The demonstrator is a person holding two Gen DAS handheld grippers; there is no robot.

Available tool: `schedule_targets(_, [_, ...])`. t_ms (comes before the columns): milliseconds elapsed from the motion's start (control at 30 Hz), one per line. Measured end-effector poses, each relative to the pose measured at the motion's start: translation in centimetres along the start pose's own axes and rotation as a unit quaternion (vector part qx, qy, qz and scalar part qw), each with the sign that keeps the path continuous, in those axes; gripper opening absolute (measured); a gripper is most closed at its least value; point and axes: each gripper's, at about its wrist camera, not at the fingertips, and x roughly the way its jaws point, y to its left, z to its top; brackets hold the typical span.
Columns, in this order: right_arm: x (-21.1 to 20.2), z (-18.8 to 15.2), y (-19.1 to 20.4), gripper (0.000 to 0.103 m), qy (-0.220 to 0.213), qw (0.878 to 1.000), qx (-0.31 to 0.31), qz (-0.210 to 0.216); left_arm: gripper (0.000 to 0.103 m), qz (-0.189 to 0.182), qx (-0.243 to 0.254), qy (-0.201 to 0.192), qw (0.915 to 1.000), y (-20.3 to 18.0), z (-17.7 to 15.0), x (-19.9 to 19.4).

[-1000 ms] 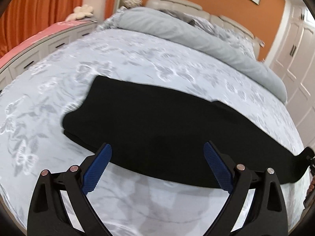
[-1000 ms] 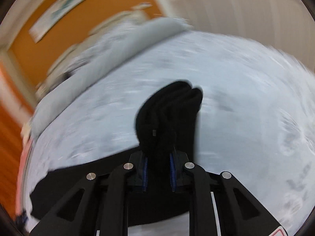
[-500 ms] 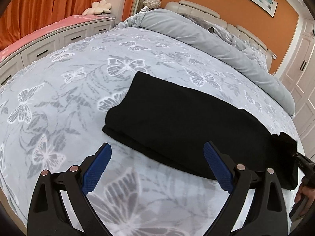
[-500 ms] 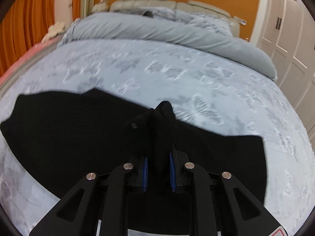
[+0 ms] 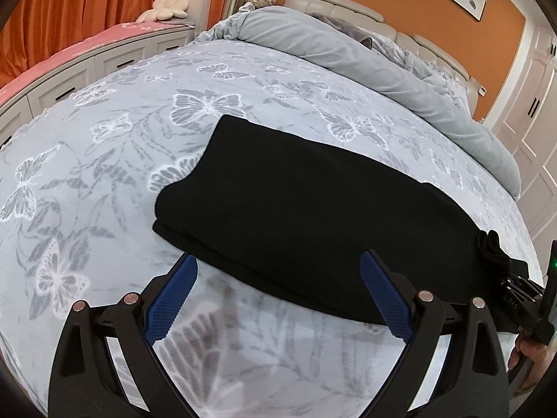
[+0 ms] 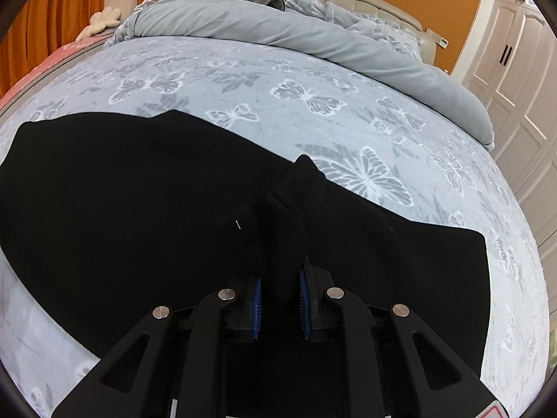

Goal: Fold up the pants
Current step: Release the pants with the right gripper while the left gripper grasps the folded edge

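Observation:
The black pants (image 5: 296, 209) lie folded lengthwise on the bed, running from middle left to lower right in the left wrist view. My left gripper (image 5: 278, 296) is open and empty, hovering over the pants' near edge. My right gripper (image 6: 278, 308) is shut on a bunched end of the pants (image 6: 278, 223), and the rest of the pants (image 6: 122, 191) spreads left and right under it. The right gripper also shows at the right edge of the left wrist view (image 5: 515, 285).
The bed has a grey butterfly-print cover (image 5: 122, 139). A rolled grey duvet (image 5: 348, 48) lies by the headboard. White drawers with a pink top (image 5: 69, 66) stand at the left. White wardrobe doors (image 6: 515, 55) stand at the right.
My right gripper has carried the bunched pants end leftward over the pants. My left gripper has drawn closer to the pants' near edge, still open.

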Motion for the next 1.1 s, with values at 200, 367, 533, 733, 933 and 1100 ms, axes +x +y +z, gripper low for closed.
schedule_targets(200, [0.6, -0.5, 0.5, 0.026, 0.008, 1.0, -0.01, 0.006, 0.095, -0.018, -0.055, 0.007, 0.9983, 2.4, 0.6, 0.0])
schedule_targets(367, [-1.5, -0.5, -0.6, 0.043, -0.001, 0.997, 0.033, 0.066, 0.095, -0.001, -0.181, 0.019, 0.9833, 9.1, 1.0, 0.3])
schedule_targets(533, [-4.7, -0.7, -3.3, 0.05, -0.026, 0.989, 0.107, 0.094, 0.095, -0.049, -0.253, 0.05, 0.9651, 12.2, 0.9, 2.0])
schedule_targets(733, [-5.8, -2.6, -6.5, 0.055, -0.02, 0.98, 0.169, 0.106, 0.098, -0.063, -0.281, 0.057, 0.956, 11.4, 1.5, 4.2])
schedule_targets(933, [-5.2, -3.4, -10.8, 0.057, -0.01, 0.965, 0.247, 0.089, 0.096, -0.037, -0.276, 0.045, 0.9593, 9.8, 1.7, 4.6])
schedule_targets(1100, [-5.3, -3.1, -10.8, 0.059, -0.019, 0.97, 0.222, 0.102, 0.079, -0.077, -0.273, 0.051, 0.9576, 9.0, 2.0, 5.3])
